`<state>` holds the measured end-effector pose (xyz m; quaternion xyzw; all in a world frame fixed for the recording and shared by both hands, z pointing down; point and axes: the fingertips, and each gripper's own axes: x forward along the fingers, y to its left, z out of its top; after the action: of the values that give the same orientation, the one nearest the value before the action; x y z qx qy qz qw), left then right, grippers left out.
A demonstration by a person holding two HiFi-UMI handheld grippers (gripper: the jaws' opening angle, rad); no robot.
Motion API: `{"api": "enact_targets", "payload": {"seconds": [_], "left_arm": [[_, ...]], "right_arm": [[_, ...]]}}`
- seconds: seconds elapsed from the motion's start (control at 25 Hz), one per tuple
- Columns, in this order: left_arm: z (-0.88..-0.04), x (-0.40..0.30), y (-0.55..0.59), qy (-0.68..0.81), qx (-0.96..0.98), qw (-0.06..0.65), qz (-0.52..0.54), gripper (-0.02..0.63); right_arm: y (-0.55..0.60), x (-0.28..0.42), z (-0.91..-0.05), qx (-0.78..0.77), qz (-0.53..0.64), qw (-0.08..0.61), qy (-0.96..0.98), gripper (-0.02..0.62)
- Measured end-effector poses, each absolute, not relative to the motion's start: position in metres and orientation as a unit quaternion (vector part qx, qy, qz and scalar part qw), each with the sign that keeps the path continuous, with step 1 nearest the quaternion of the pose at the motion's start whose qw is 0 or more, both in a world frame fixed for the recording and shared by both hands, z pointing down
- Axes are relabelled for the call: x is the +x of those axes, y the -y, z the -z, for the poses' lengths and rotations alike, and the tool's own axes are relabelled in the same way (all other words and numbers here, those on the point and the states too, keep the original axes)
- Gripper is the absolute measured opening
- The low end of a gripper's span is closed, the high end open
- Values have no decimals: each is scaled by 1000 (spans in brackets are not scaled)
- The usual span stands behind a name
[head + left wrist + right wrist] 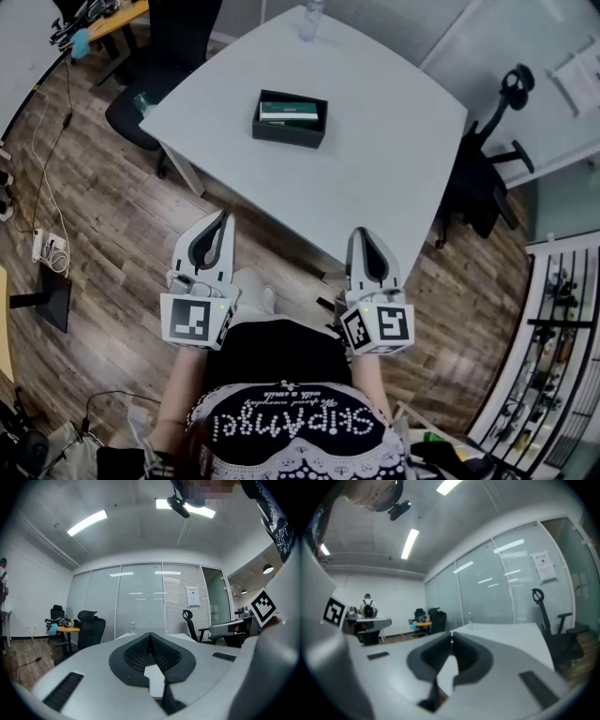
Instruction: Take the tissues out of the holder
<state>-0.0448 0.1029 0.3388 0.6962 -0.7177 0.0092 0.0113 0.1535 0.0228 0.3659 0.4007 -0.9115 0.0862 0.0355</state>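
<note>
A black open holder point(290, 120) sits near the middle of the white table point(394, 159), with a green-and-white tissue pack point(290, 112) lying inside it. Both grippers hang in front of the table's near edge, well short of the holder. My left gripper point(224, 215) is shut with nothing between its tips. My right gripper point(359, 233) is shut too and holds nothing. In the left gripper view the jaws point(150, 634) meet at their tips, with the table top just beyond. The right gripper view shows its jaws point(451, 633) closed the same way.
A clear bottle point(311, 21) stands at the table's far edge. Black office chairs point(150, 94) point(487, 178) flank the table left and right. A wooden floor with cables lies to the left. A person with a backpack point(367, 605) stands far off in the right gripper view.
</note>
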Motion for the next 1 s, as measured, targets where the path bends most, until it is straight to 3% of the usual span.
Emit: {"api": "enact_targets", "payload": {"seconds": [0.6, 1.0], "left_arm": [[-331, -37, -94, 707, 707, 6, -18, 31], [-344, -62, -64, 693, 720, 20, -12, 31]], "right_arm": [[-22, 164, -368, 415, -98, 32, 904, 35], [2, 135, -379, 422, -107, 47, 899, 35]]}}
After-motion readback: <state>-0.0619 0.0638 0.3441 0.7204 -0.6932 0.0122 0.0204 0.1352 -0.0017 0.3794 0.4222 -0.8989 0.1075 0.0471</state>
